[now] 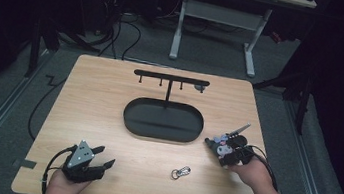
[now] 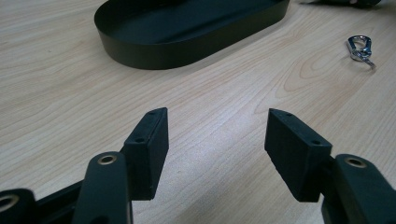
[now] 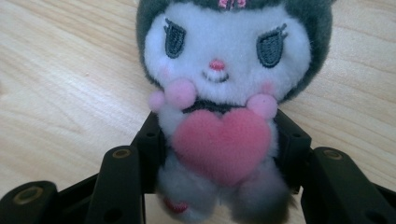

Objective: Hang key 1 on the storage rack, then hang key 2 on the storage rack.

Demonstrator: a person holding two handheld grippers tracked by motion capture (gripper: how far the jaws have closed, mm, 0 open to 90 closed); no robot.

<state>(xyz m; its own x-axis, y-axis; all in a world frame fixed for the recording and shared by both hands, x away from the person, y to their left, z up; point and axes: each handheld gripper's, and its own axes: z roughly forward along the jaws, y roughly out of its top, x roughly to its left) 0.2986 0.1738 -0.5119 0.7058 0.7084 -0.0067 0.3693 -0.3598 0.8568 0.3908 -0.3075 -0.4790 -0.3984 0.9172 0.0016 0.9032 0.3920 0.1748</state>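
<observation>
Right gripper view puts the plush doll keychain [image 3: 223, 93] squarely between your right gripper's [image 3: 219, 140] jaws: both pads sit against the sides of its soft body, just behind the pink heart [image 3: 223, 142], with the white face and grey hood sticking out past the fingertips. The jaws are about half closed, and the fluff looks pinched, so you appear to have a grip on it.

Taking the black stand [image 1: 168, 89] as your landmark, in the high view the doll [image 1: 222, 146] sits just off the right end of the stand's oval tray [image 1: 130, 114], with your right gripper [image 1: 219, 147] on it. The hanging bar with its pegs lies up and to the left of the doll, running across the table, so the carry would go that way and upward; your right hand is clearly the nearer one. A thin grey strip pokes out beyond the doll; what it is I cannot tell.

Your left gripper [image 1: 104, 156] rests in front of the tray's left end, well apart from it, jaws wide and holding nothing [image 2: 215, 140].

The count: one doll, one stand with one tray, one loose metal clasp [image 1: 180, 173] in front of the tray's right end, between your two hands, and two grippers.
</observation>
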